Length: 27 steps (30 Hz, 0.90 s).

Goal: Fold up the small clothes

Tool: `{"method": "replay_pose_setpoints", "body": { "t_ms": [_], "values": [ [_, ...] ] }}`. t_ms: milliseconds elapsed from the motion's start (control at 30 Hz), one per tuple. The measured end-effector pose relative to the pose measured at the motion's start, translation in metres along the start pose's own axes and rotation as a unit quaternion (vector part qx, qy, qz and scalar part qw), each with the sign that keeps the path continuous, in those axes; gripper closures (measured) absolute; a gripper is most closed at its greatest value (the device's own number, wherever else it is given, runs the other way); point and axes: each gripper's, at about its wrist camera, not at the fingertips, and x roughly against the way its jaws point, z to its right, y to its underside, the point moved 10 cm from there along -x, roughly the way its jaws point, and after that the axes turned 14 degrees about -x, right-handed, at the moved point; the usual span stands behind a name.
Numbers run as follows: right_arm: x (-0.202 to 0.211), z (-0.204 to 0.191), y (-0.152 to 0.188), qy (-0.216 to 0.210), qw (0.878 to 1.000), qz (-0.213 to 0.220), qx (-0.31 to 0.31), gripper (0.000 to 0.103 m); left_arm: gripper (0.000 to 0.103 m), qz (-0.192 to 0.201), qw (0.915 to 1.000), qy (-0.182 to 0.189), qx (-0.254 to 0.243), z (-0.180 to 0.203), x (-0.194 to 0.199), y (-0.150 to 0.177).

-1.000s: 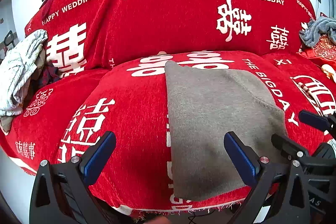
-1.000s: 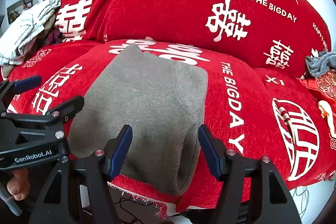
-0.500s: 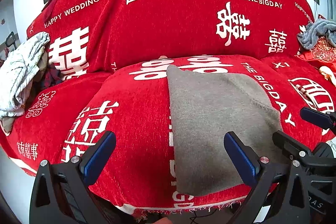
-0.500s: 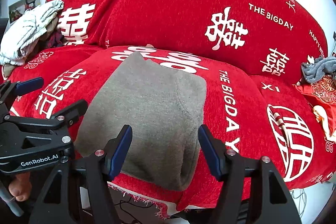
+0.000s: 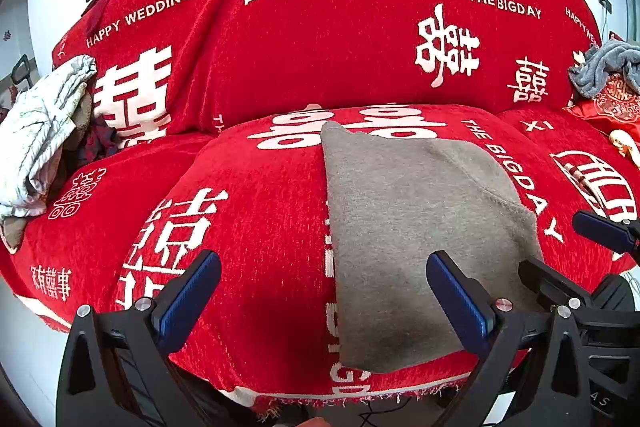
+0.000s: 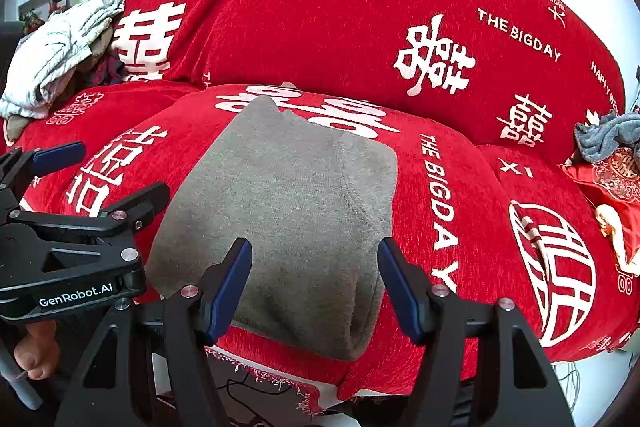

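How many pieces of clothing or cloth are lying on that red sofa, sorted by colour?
Grey-brown folded garment: 1
White patterned bundle: 1
Blue-grey crumpled cloth: 1
Dark cloth under the white bundle: 1, too hidden to tell what it is
Total: 4

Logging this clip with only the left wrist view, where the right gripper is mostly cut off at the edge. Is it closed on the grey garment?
Observer: No. In the right wrist view the right gripper has its jaws spread wide, not pinching the cloth.
Operator: Where does the garment's near right corner end? Grippers block it for me.
Observer: The grey garment droops over the front edge of the sofa seat there, with a lengthwise crease.
Operator: Anything around the left gripper that I miss?
Observer: Part of the person's hand shows below the left gripper.
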Motion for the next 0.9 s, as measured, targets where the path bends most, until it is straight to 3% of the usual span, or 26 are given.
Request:
{"method": "replay_pose_setpoints", "body": {
  "t_ms": [900],
  "values": [
    [-0.0047,-0.0009,0.0064,-0.005,1.000,-0.008,-0.001,0.034,0.000,-0.014,0.9998,0.003,-0.010,0.0010,-0.0062,0.0086]
  ]
}}
